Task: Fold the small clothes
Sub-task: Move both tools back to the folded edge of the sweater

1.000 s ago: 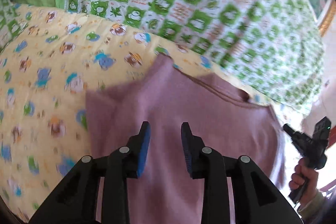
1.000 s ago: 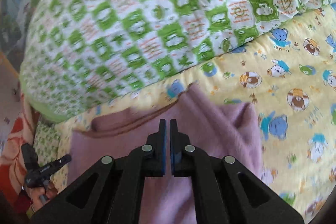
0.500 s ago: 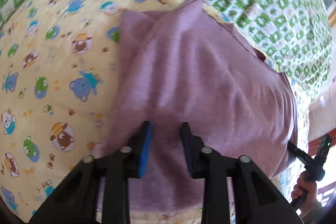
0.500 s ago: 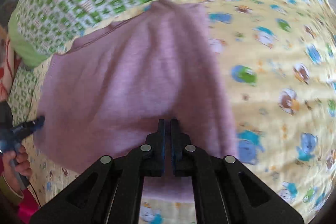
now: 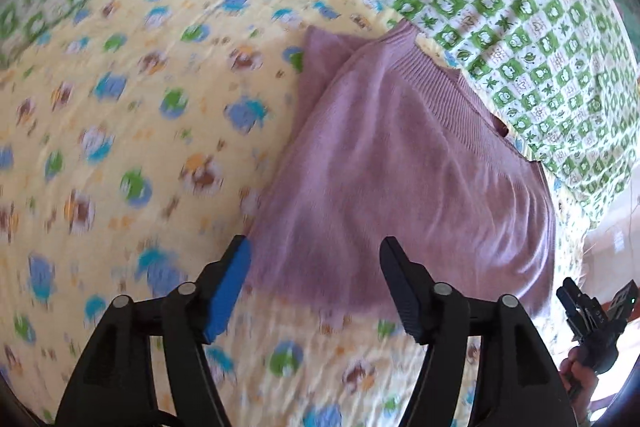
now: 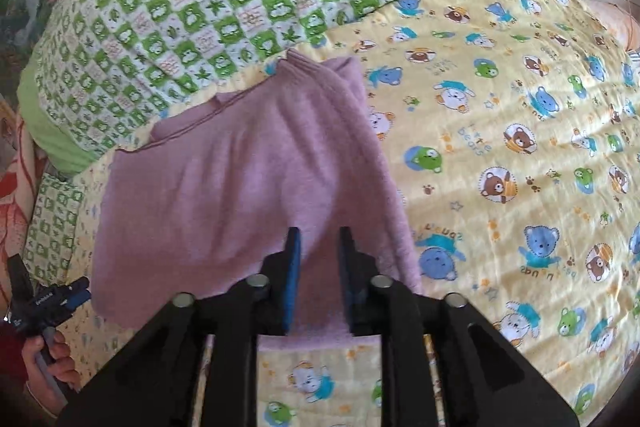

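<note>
In the left wrist view we hold our left gripper (image 5: 314, 259) wide open above the near hem of the mauve garment (image 5: 400, 163), which lies folded on the yellow bear-print sheet (image 5: 120, 147); motion blur hides any contact. At two o'clock sits the green checked quilt (image 5: 500, 7).

In the right wrist view our right gripper (image 6: 318, 247) is parted narrowly, fingers (image 6: 294, 259) over the garment's near edge, apparently gripping nothing.

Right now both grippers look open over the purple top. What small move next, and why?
Probably back both off and regrip a side edge for the next fold. The left gripper and right gripper are open and hold nothing, and the purple top lies folded on the yellow sheet, still wide.
</note>
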A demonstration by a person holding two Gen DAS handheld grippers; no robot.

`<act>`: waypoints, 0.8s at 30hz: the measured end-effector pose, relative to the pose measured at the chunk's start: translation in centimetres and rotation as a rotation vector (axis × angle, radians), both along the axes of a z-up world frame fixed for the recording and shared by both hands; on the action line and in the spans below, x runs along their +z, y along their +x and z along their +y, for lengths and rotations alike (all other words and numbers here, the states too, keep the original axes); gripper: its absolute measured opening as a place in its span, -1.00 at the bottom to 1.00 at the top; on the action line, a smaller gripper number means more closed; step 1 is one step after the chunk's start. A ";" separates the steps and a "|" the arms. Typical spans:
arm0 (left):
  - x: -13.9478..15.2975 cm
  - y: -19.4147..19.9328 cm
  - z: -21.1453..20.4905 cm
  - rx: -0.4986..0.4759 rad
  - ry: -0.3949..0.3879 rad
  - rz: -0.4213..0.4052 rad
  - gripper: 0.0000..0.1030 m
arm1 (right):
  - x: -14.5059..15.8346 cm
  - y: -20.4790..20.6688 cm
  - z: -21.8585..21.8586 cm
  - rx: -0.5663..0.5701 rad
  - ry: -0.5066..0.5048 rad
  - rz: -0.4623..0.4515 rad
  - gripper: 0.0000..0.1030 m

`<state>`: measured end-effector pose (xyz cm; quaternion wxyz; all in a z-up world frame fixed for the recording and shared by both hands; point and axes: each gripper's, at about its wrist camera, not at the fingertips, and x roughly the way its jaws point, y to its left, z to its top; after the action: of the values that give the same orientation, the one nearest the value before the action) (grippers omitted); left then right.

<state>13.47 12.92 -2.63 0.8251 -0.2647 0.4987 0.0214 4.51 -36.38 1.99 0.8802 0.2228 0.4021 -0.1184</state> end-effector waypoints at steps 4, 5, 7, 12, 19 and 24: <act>-1.7 -2.0 0.8 0.058 -0.081 0.055 0.39 | 1.1 0.1 2.4 0.031 0.019 -0.048 -0.02; -2.1 -2.2 0.9 0.068 -0.098 0.065 0.39 | 1.2 0.3 2.9 0.042 0.027 -0.052 -0.02; -3.1 -2.5 1.3 0.100 -0.153 0.088 0.39 | 1.4 0.4 3.8 0.060 0.042 -0.056 -0.02; -4.6 -2.3 1.9 0.182 -0.271 0.097 0.39 | 1.0 0.8 5.7 0.104 0.074 -0.047 -0.02; -5.2 -0.3 1.7 0.244 -0.298 0.089 0.38 | -0.1 1.1 7.0 0.149 0.092 -0.007 -0.02; -5.2 1.3 1.3 0.276 -0.285 0.082 0.25 | -0.7 1.2 7.0 0.162 0.104 0.012 -0.02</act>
<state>14.78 14.19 -7.83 0.7477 -0.4435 0.4886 0.0745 5.71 -29.34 1.26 0.8717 0.2342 0.4296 -0.0271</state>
